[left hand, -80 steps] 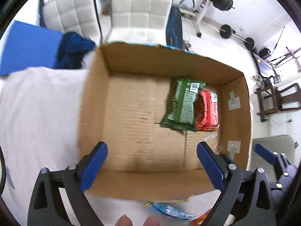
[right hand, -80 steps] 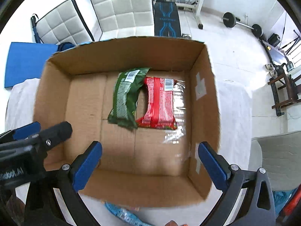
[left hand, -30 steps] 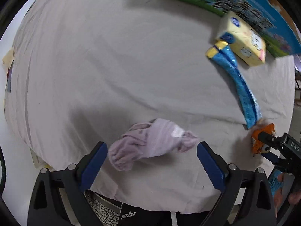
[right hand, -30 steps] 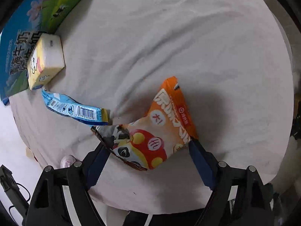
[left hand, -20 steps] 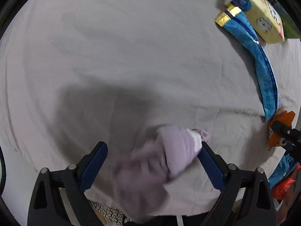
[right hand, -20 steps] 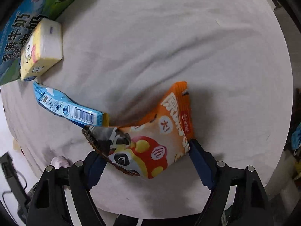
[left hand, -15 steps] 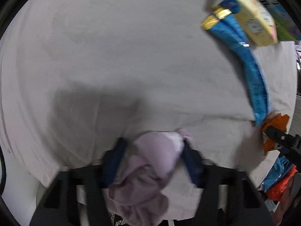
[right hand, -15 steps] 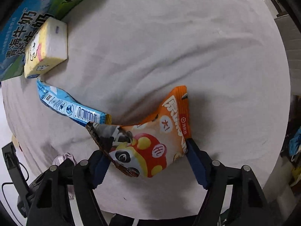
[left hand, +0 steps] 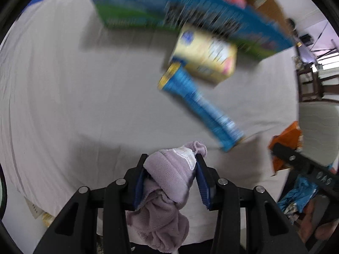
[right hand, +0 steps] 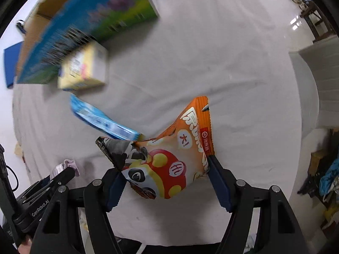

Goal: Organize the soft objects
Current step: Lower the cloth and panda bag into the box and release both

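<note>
Your left gripper (left hand: 170,176) pinches the lilac cloth (left hand: 169,182) over the white sheet (left hand: 84,95). Your right gripper (right hand: 164,183) clamps the orange snack bag (right hand: 169,158), apparently lifted.

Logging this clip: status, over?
Left gripper shut on lilac cloth. Right gripper shut on orange snack bag. Nothing blocking.
</note>
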